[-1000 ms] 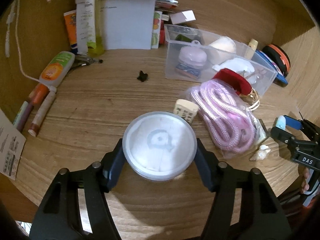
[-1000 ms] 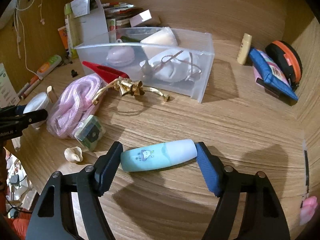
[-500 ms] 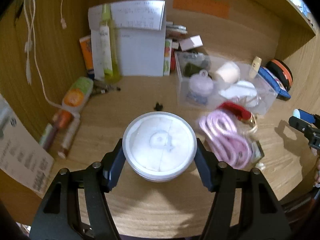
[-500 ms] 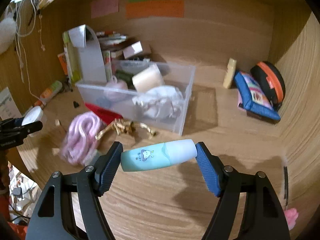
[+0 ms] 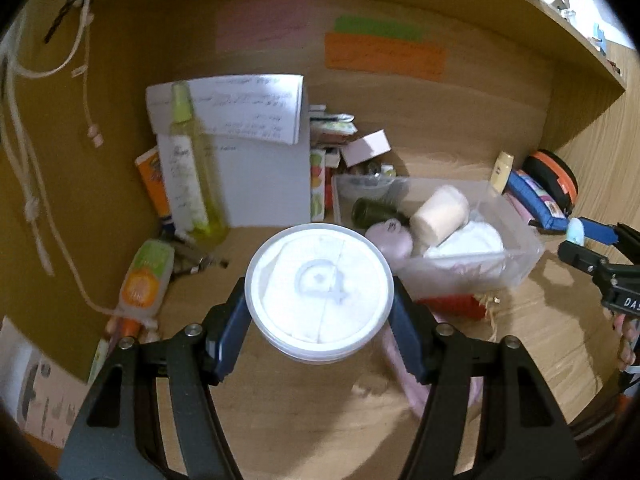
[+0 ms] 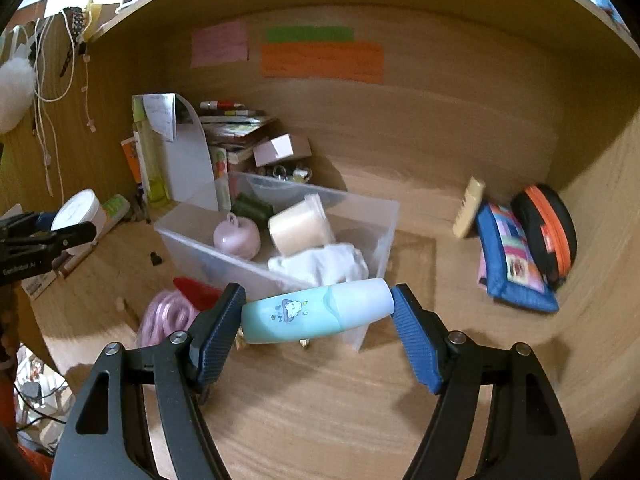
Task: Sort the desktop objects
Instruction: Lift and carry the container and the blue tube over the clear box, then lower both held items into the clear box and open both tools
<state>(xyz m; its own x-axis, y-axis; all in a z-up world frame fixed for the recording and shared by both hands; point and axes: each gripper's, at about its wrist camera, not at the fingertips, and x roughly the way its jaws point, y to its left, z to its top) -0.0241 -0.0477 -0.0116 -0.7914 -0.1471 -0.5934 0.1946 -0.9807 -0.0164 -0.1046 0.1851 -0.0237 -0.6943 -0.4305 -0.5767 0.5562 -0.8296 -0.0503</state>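
Desktop objects are mid-transfer: left gripper (image 5: 319, 311) clamps a white round tub (image 5: 318, 290) aloft, right gripper (image 6: 316, 320) clamps a teal bottle (image 6: 316, 314), both likely needing lowering into the clear bin (image 6: 372, 216).

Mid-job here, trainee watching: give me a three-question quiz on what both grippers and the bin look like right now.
1. True or false: the left gripper holds a round white tub.
2. The right gripper holds: A) teal bottle B) pink rope C) blue pouch.
3. Fill in: the pale roll lies in the clear plastic ____.

Key: 1 true; 2 A; 3 bin.
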